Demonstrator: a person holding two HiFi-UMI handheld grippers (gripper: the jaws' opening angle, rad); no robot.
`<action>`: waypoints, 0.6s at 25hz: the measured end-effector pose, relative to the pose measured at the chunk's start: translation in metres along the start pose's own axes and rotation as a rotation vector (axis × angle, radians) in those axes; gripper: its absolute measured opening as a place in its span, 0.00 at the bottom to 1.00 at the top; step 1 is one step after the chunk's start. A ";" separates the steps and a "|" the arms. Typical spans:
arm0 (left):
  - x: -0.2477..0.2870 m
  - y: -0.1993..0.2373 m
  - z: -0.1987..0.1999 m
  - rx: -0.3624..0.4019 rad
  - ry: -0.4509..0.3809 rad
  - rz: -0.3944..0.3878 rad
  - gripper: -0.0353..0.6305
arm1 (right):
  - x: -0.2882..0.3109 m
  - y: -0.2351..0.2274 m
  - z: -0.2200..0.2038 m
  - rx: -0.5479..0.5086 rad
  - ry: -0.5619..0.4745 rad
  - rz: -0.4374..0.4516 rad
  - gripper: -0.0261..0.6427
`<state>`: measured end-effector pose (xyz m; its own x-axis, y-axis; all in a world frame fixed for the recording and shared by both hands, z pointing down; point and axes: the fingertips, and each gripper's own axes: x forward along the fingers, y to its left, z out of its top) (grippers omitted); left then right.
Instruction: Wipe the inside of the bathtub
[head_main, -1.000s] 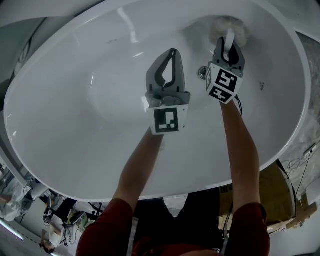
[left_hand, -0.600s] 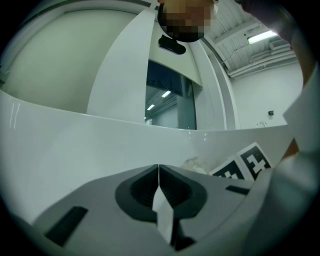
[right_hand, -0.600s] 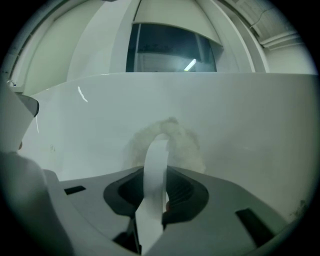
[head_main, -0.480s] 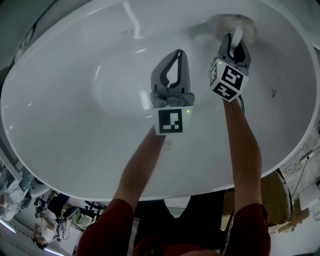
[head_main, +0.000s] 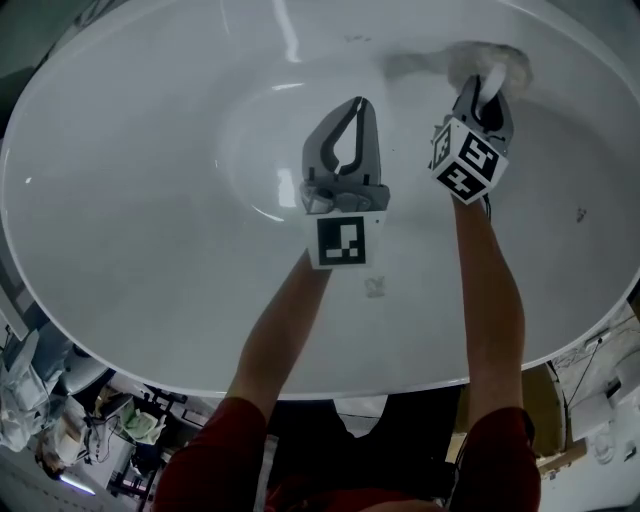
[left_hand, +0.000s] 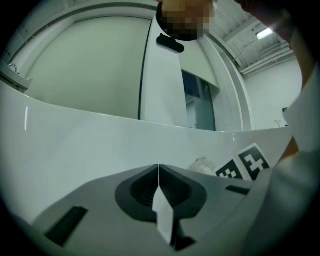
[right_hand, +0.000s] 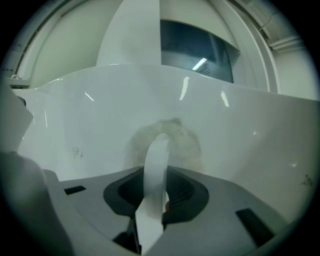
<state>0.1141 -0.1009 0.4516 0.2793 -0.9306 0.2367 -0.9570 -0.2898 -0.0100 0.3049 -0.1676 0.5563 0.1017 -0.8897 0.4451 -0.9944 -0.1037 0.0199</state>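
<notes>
A white oval bathtub (head_main: 140, 210) fills the head view. My right gripper (head_main: 487, 82) reaches to the tub's far wall and is shut on the white strap (right_hand: 156, 165) of a fluffy pale wiping pad (head_main: 487, 60). The pad (right_hand: 167, 140) lies pressed flat against the wall just past the jaws. My left gripper (head_main: 357, 103) hovers over the tub's middle, jaws shut with nothing of the task between them. In the left gripper view the pad (left_hand: 201, 164) shows beside the right gripper's marker cube (left_hand: 245, 165).
A small pale mark (head_main: 375, 287) sits on the tub floor under my left forearm, and a dark speck (head_main: 580, 213) marks the right side. Clutter (head_main: 60, 420) lies on the ground beyond the near rim at lower left. A white panel (left_hand: 160, 75) rises behind the tub.
The right gripper has dragged the pad rightward along the far wall. The drain fitting seen a second ago is out of sight. The left gripper has stayed shut near the middle.
</notes>
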 end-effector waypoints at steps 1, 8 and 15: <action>-0.005 0.013 -0.001 -0.007 -0.002 0.012 0.08 | -0.001 0.014 -0.001 -0.001 0.002 0.003 0.18; -0.048 0.107 -0.009 0.009 0.011 0.075 0.08 | -0.014 0.125 0.001 -0.040 -0.005 0.073 0.18; -0.096 0.196 -0.015 0.005 0.006 0.157 0.08 | -0.028 0.206 0.000 0.012 0.000 0.057 0.18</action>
<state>-0.1016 -0.0649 0.4413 0.1254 -0.9633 0.2375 -0.9886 -0.1416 -0.0521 0.0970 -0.1638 0.5473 0.0452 -0.8943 0.4452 -0.9982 -0.0584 -0.0161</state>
